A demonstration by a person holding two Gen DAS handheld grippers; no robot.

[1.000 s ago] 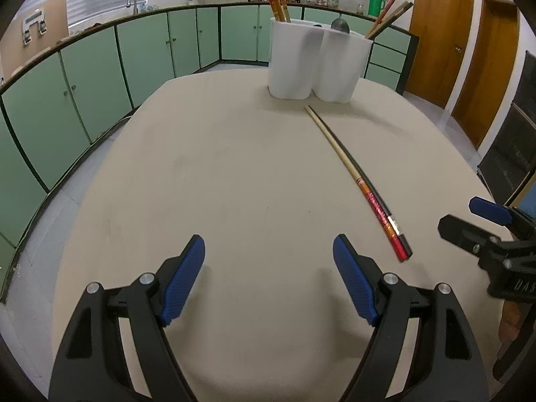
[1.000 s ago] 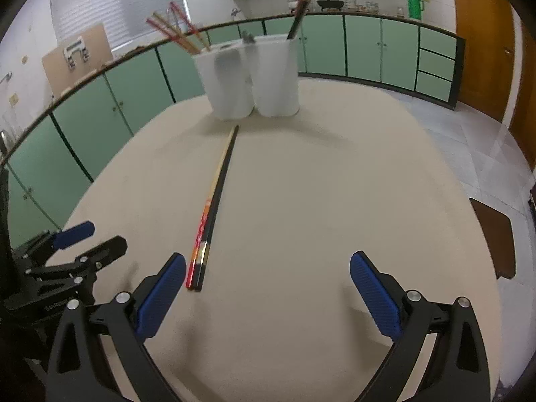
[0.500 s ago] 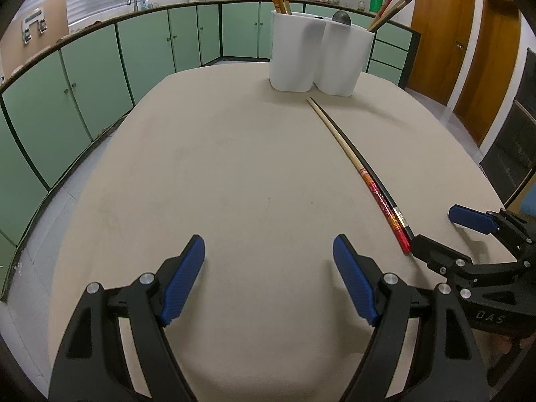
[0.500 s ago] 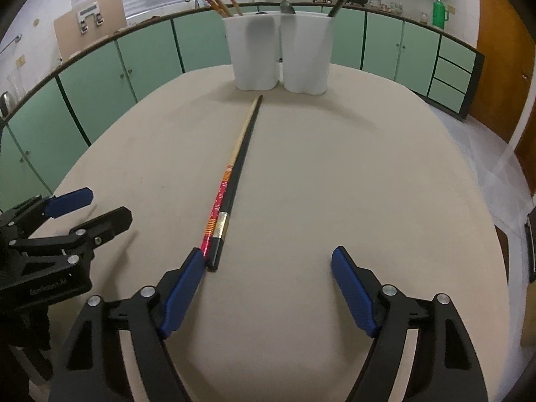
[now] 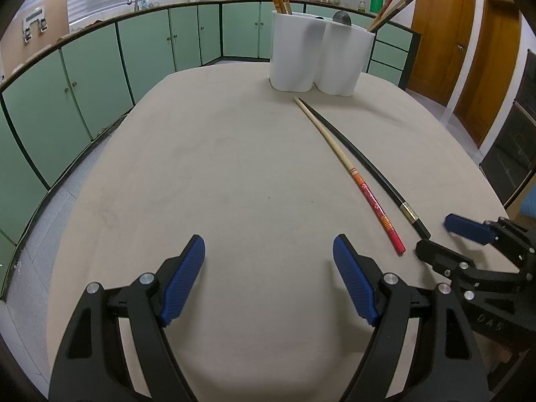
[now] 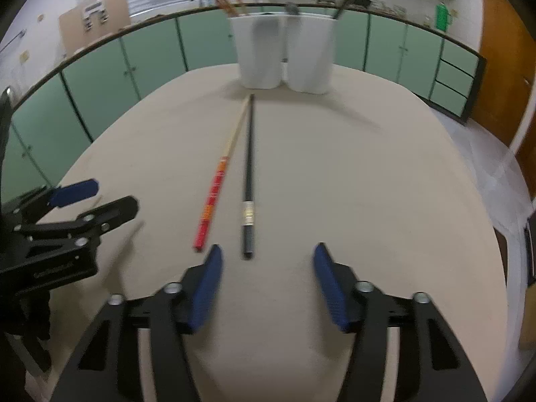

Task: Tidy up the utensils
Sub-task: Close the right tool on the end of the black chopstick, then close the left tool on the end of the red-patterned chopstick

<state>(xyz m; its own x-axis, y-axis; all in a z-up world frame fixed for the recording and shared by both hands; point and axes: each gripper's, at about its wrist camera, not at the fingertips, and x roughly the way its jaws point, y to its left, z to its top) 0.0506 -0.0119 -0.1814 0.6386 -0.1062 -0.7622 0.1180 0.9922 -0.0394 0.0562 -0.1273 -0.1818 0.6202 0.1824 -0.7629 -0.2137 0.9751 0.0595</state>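
Two chopsticks lie on the beige table: a red-and-bamboo chopstick and a black chopstick, splayed apart at the near ends. A white two-compartment holder at the far edge holds several chopsticks and a spoon. My right gripper is open, its jaws on either side of the black chopstick's near end, just short of it. It also shows in the left wrist view. My left gripper is open and empty, left of the chopsticks.
Green cabinets curve around the left and back of the room. Wooden doors stand at the right. The table edge falls off close at the right.
My right gripper has moved forward and right, from beside the red chopstick's end to astride the black one's end. The two chopsticks' near ends have spread apart. My left gripper stays put.
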